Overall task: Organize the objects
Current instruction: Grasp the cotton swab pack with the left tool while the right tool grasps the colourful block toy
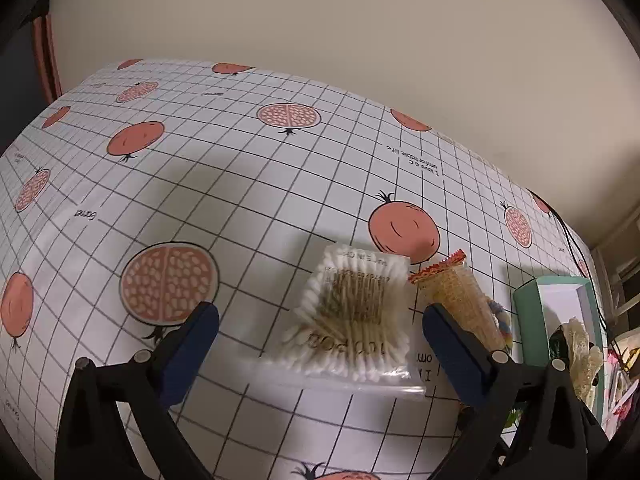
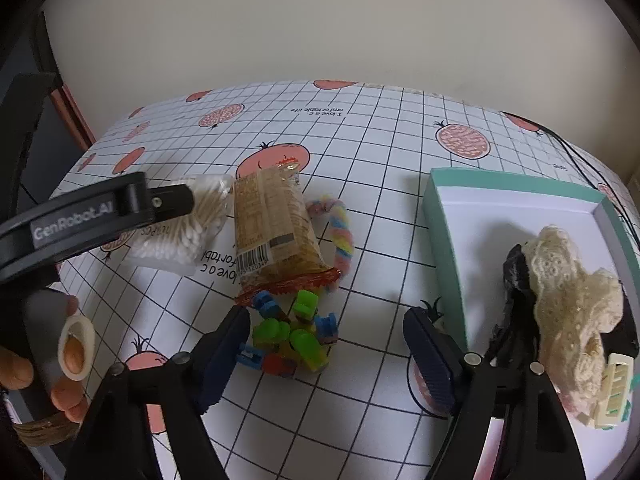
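A clear bag of cotton swabs (image 1: 352, 324) (image 2: 188, 224) lies on the pomegranate-print tablecloth, right between the open fingers of my left gripper (image 1: 320, 320), which hovers close over it. Beside it lies a tan snack packet (image 1: 460, 304) (image 2: 276, 232) with a pastel braided ring (image 2: 340, 232) under it. A pile of small coloured clips (image 2: 292, 336) sits near my right gripper (image 2: 328, 344), which is open with its left finger by the pile. The teal-edged box (image 2: 444, 240) (image 1: 524, 304) holds a cream lace hair clip (image 2: 568, 320).
The tablecloth (image 1: 240, 184) stretches bare to the left and back, ending at a beige wall. A black cable (image 2: 588, 168) runs along the far right edge. A person's hand (image 2: 60, 352) holds the left gripper's handle at the lower left of the right wrist view.
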The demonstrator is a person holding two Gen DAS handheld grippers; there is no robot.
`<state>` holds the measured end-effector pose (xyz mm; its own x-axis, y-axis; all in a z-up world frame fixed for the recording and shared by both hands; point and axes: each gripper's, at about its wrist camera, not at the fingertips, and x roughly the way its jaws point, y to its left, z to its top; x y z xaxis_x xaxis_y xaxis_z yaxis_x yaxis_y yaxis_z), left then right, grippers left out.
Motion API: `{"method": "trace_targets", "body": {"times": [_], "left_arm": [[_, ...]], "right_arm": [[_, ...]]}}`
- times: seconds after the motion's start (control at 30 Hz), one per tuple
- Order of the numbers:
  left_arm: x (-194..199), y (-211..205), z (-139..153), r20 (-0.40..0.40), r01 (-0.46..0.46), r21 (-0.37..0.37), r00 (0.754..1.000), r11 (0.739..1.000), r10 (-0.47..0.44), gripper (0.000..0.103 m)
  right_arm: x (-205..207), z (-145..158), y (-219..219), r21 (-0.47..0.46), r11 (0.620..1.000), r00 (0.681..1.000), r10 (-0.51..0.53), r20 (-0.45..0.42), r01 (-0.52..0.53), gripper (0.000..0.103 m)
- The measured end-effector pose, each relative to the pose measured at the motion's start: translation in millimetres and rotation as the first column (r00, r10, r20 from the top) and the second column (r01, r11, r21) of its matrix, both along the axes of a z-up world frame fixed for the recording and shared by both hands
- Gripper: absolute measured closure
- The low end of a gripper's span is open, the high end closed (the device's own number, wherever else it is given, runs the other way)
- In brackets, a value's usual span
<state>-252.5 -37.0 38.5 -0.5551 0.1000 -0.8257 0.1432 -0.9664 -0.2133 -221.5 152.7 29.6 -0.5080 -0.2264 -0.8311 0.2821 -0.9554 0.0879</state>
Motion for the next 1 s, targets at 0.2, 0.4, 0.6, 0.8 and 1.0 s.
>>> {"method": "trace_targets", "body": {"times": [0.2,0.4,0.6,0.8,1.0], "left_arm": [[-5.0,4.0,-9.6,0.008,0.005,0.002,1.0,1.0,-0.005,0.018],[-3.0,7.5,-12.0,0.019,0.024,0.001,1.0,1.0,-0.024,0.037],[-1.2,13.3,-10.1,0.026,0.04,-0.02,0.999,0.999,-0.04,0.048],[3.2,12.6,-9.1,0.044,0.029,-0.018,0.999,0.999,-0.028,0.052],[9.5,12.4,-7.7,0.066,0.017,-0.013,0.998,1.0,-0.016,0.055]], "right_arm": [[-1.1,-2.5,0.0,-0.023,1.0,1.0,0.008,0.003,-0.008,0.034],[-0.9,-2.6,0.7,-0.028,1.0,1.0,0.012,0.004,-0.011,0.046],[-1.2,-1.4,5.7,-0.025,1.0,1.0,-0.002,0.01,0.002,0.059],[0.2,-1.1,10.0,-0.018,1.0,1.0,0.005,0.02,-0.004,0.064],[3.0,0.6,10.4,-0.009,1.0,0.999,0.02,0.03,-0.02,0.064]]}}
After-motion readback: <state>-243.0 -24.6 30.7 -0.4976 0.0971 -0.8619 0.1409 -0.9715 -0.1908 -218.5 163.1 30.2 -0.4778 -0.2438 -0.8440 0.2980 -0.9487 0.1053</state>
